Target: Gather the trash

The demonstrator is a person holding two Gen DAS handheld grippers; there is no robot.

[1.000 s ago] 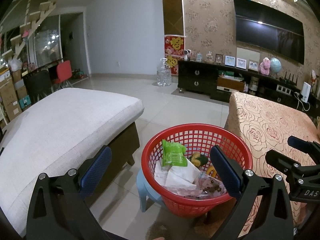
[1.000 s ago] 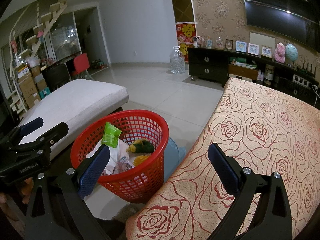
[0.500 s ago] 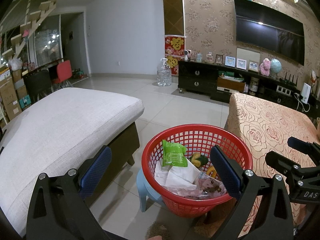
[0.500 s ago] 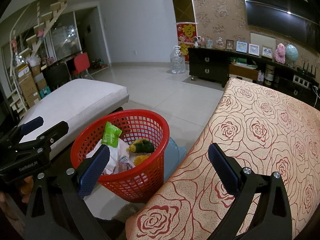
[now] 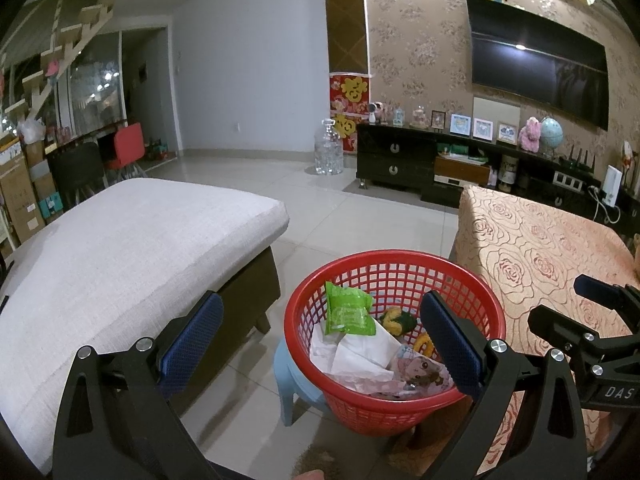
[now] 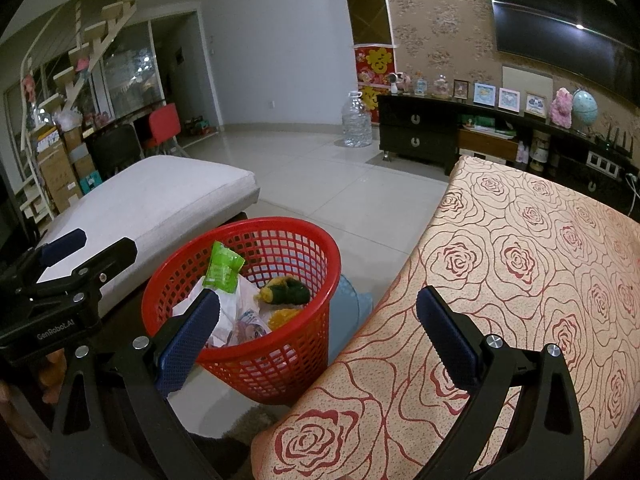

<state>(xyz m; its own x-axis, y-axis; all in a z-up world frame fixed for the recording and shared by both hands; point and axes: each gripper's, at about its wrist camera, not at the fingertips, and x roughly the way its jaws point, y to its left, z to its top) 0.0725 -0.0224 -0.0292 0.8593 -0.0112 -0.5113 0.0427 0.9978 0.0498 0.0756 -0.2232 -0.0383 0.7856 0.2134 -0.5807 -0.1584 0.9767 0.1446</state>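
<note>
A red mesh basket [image 5: 486, 312] [image 6: 316, 242] stands on a pale blue stool [image 5: 294, 382] between the sofa and the table. Inside lie a green snack packet [image 5: 346, 312] [image 6: 222, 268], white paper [image 5: 360, 354], a cartoon-printed wrapper [image 5: 420, 374] and yellow-green scraps [image 6: 286, 292]. My left gripper [image 5: 320, 344] hangs open just in front of the basket, holding nothing. My right gripper [image 6: 318, 332] is open and empty over the near corner of the rose-patterned table [image 6: 520, 280], with the basket to its left.
A grey cushioned sofa [image 5: 120, 248] fills the left. A dark TV cabinet [image 5: 404, 164] with frames and a wall TV [image 5: 536, 64] stands at the back, a large water bottle [image 5: 329, 148] beside it. Tiled floor [image 5: 360, 212] stretches beyond the basket.
</note>
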